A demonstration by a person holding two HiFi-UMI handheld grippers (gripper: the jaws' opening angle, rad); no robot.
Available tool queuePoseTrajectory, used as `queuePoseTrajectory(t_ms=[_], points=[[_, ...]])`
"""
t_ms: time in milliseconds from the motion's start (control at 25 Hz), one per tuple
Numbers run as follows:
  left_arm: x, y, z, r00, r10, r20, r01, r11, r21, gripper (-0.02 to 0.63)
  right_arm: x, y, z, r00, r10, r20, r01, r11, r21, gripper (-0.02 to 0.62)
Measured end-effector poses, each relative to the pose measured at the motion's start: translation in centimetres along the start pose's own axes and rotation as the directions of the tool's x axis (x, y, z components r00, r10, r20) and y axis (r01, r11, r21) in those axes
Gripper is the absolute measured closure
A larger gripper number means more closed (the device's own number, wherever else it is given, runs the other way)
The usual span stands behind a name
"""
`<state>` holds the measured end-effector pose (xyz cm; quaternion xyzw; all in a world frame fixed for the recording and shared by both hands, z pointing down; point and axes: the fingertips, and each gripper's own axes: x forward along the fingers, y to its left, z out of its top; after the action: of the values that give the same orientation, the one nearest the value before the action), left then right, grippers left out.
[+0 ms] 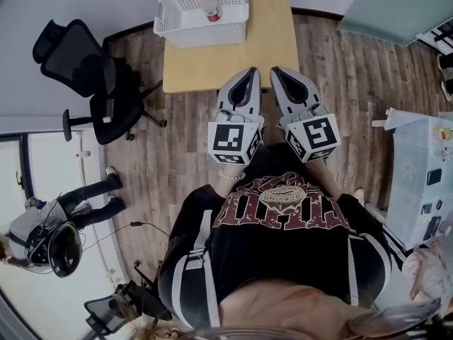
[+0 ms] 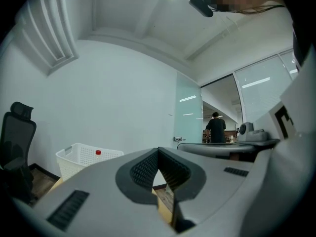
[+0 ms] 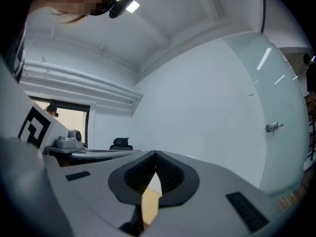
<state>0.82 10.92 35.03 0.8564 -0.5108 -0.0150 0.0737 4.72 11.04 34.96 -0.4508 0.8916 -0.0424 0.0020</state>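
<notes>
Ahead of both grey handheld tongs, on the far left part of a light wooden rectangular table (image 1: 233, 59), sits a white perforated plastic basket (image 1: 205, 34). A clear plastic bottle with a red cap (image 1: 209, 7) is inside it.

- The left gripper (image 1: 250, 70) has its jaws together with nothing between them. Its tip shows against the table's near edge in the head view, well apart from the basket.
- The right gripper (image 1: 275, 69) is just beside it, jaws likewise closed on nothing.
- Both point toward the table.

Room: black office chair (image 1: 92, 76) at left, wood-plank floor (image 1: 177, 140), white walls, frosted glass door (image 2: 188, 112) at right.

The bottle appears upright, long axis near vertical and red cap up. The cap shows just above the basket rim in the left gripper view.
</notes>
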Motion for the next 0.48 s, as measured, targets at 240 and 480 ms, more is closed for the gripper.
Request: queuePoseTrajectory(t_ms=[240, 480], points=[[1.3, 2.8, 0.1, 1.000, -0.029, -0.012, 0.029, 0.999, 0.015, 0.560, 3.4, 0.5, -0.4, 1.000, -0.014, -0.007, 0.014, 1.000, -0.009, 0.578], [1.9, 5.0, 0.3, 0.999, -0.039, -0.020, 0.040, 0.999, 0.018, 0.560, 5.4, 0.9, -0.4, 1.000, -0.029, -0.012, 0.029, 1.000, -0.005, 0.578]])
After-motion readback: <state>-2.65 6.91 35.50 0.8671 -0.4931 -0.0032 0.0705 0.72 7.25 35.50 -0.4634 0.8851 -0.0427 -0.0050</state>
